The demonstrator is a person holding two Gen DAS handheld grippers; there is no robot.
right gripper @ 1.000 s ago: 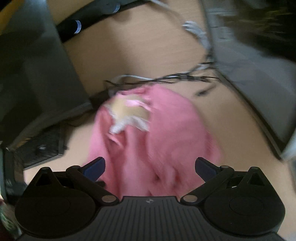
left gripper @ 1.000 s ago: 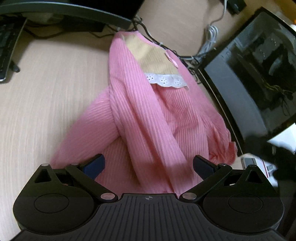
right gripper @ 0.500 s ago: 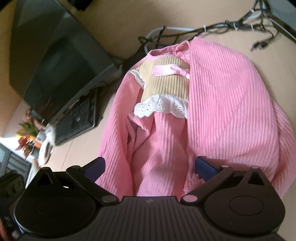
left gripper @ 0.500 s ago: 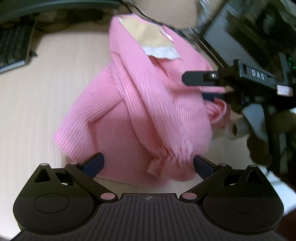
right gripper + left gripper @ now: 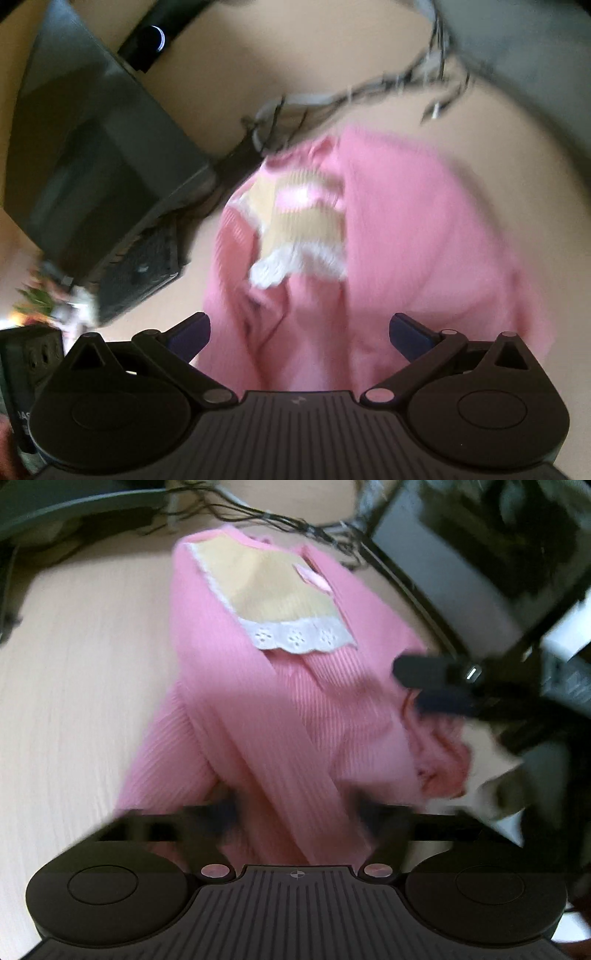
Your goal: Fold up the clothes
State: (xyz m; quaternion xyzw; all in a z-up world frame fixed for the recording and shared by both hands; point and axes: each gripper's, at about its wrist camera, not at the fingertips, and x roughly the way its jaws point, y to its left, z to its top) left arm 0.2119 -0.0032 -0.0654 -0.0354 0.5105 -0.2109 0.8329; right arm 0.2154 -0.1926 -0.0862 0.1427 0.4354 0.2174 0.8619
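As you swung both sleeves across the pink dress (image 5: 295, 716), your right gripper (image 5: 299, 332) gaped empty; left gripper's (image 5: 295, 816) spread blurred, unreadable.

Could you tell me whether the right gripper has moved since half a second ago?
Yes. In the left wrist view the right gripper has come in further over the pink garment, nearer its white lace trim.

A pink ribbed garment (image 5: 280, 716) lies bunched on the pale wood desk (image 5: 66, 672), its beige lace-trimmed panel (image 5: 266, 590) facing up. The right claw (image 5: 421, 686) touches its far side; the left claw (image 5: 295, 812) is blurred.
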